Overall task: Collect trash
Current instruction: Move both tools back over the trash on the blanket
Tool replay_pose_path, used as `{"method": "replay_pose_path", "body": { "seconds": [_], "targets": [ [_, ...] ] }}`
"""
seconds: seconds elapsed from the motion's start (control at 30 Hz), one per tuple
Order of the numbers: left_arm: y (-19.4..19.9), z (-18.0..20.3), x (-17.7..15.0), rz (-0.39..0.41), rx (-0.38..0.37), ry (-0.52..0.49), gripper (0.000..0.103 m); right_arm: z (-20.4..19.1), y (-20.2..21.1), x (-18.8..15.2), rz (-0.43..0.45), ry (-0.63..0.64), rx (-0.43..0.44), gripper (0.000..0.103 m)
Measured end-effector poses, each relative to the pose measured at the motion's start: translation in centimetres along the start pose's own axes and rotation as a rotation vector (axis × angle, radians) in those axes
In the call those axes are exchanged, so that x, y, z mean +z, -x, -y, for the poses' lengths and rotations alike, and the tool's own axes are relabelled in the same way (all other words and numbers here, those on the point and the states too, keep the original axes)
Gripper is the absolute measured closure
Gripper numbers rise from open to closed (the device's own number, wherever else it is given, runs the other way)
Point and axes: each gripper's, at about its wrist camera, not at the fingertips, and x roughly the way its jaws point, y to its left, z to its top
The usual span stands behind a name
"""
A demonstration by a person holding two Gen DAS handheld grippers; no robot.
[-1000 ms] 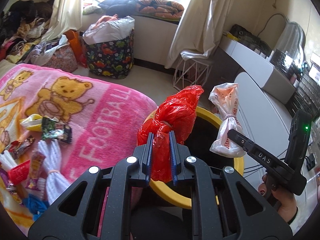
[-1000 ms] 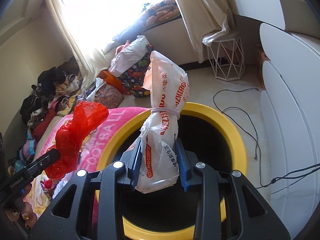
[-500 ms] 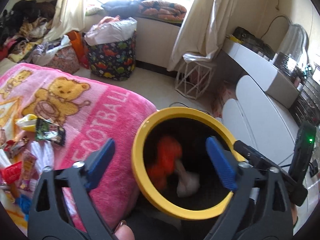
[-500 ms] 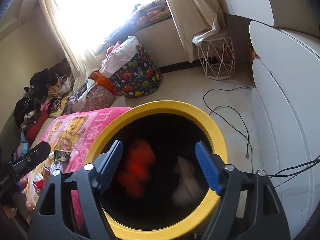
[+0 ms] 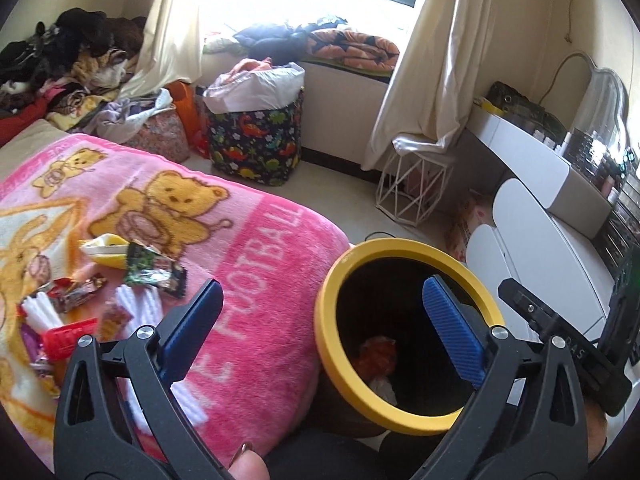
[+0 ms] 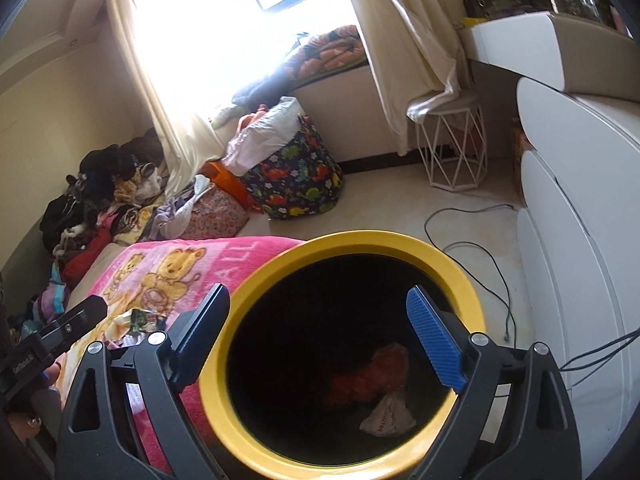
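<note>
Bright window light washes over a cluttered bedroom, where a pink fleece blanket with yellow bears (image 5: 248,264) covers the bed beside a black bin with a yellow rim (image 5: 332,364).

The left claw (image 5: 320,332) is held wide with nothing between its blue pads; one finger hangs over the blanket, the other over the bin mouth. The right claw (image 6: 320,340) is seen opening, almost fully spread, also empty, and it straddles the bin opening from above.

Deep in the bin a crumpled red plastic bag (image 6: 372,376) lies against a knotted white printed plastic bag (image 6: 388,416); both are judged to be already collected.

What remains is a scatter of wrappers on the blanket: a green and black foil snack wrapper (image 5: 154,270), a yellow packet (image 5: 102,248) just beyond it, white tied bundles (image 5: 136,304) and a red packet (image 5: 68,338) nearer the camera. This litter lies to the left of the left claw, well apart from the bin, so the left hand is judged the nearer one. The green wrapper's long axis runs roughly across the left wrist view.

Much of the pile is cut off by the left edge and partly covered by the claw's own frame. The small pieces are hard to tell apart. Only a glimpse of litter is caught in the right wrist view, behind the other claw's body.
</note>
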Motion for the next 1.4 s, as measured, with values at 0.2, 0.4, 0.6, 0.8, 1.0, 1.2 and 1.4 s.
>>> {"method": "replay_pose_path", "body": {
  "seconds": [0.2,0.4,0.6,0.8,1.0,1.2,1.4],
  "targets": [
    [1.5,-1.6,0.4,0.038,0.031,0.022,0.011,-2.1,0.2,-0.1,0.005,0.046,0.036,0.014],
    [2.8,-3.3,0.7,0.069,0.057,0.049,0.011,-3.8,0.6,-0.3,0.009,0.08,0.062,0.013],
    [3.9,-4.6,1.0,0.094,0.079,0.067,0.011,-5.8,0.9,-0.7,0.013,0.116,0.09,0.012],
    [4.9,-6.2,1.2,0.115,0.103,0.085,0.011,-7.8,0.9,-1.2,0.0,0.152,0.12,0.011],
    [5.8,-7.7,1.2,0.129,0.131,0.101,0.011,-10.2,0.8,-1.9,-0.019,0.202,0.162,0.011],
    [6.7,-9.3,1.2,0.143,0.157,0.119,0.011,-12.8,0.2,-2.2,-0.039,0.249,0.207,0.011],
    [7.8,-11.6,0.8,0.155,0.193,0.146,0.011,-15.0,-0.2,-2.5,-0.053,0.288,0.236,0.011]
  ]
}}
